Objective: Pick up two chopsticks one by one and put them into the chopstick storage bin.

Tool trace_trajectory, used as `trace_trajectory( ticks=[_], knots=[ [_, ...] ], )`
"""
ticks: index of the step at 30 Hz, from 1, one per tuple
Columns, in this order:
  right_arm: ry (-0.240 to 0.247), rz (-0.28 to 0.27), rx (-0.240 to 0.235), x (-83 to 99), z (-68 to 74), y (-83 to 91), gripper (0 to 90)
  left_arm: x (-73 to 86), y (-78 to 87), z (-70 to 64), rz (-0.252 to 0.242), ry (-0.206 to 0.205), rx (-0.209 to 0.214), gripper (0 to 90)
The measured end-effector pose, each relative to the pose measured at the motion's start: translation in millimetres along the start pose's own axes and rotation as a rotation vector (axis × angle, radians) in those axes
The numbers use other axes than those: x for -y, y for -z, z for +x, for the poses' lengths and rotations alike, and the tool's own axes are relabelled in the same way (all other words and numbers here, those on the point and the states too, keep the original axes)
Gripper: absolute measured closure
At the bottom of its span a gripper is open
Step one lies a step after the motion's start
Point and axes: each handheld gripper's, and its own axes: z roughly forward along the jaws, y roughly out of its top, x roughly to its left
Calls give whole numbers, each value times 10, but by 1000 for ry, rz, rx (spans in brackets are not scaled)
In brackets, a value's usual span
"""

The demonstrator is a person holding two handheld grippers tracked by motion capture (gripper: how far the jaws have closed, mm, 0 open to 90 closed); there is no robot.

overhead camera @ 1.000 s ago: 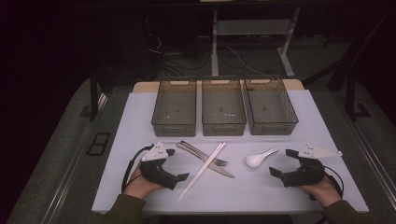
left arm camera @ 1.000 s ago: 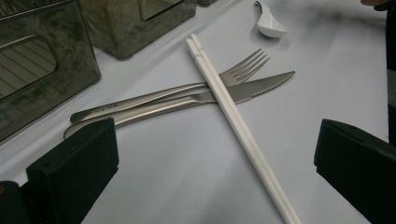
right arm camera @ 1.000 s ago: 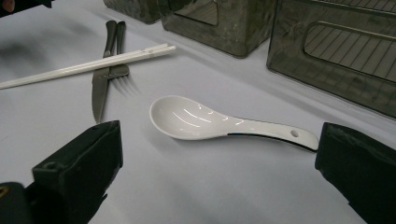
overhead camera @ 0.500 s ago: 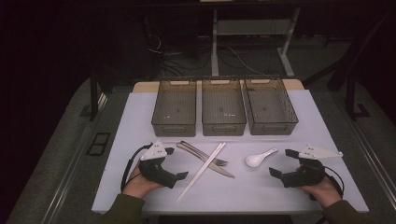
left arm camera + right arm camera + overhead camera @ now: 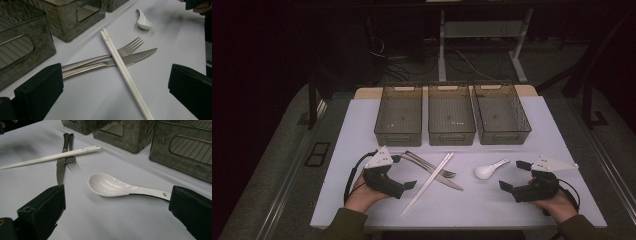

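On the white table top lie a pair of white chopsticks, crossed over a steel fork and a steel knife. A white ceramic spoon rests to their right. My left gripper stands open at the left of the cutlery, its jaws framing the chopsticks, fork and knife. At the right, my right gripper is open too, and the spoon lies on the table just ahead of its jaws. Neither holds anything.
Three empty smoky plastic bins stand side by side behind the cutlery: left, middle, right. The white table top has bare room at both sides and along its front edge. Dark floor surrounds the table.
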Motion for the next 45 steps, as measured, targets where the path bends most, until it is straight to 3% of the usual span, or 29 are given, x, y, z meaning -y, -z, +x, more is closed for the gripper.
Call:
trace_trajectory(
  ticks=[22, 39, 43, 45],
  knots=[
    [-15, -9, 7, -1, -11, -3, 9, -186, -234, -22, -6, -21, 5, 0],
    [-37, -19, 12, -3, -29, 10, 9, -369, -515, -11, 6, -44, 27, 2],
    [-38, -21, 12, -3, -31, 12, 9, -377, -562, -34, -6, -36, 18, 46],
    [-34, -21, 12, -1, -27, 15, 9, -359, -572, -62, -6, -32, 13, 131]
  ],
)
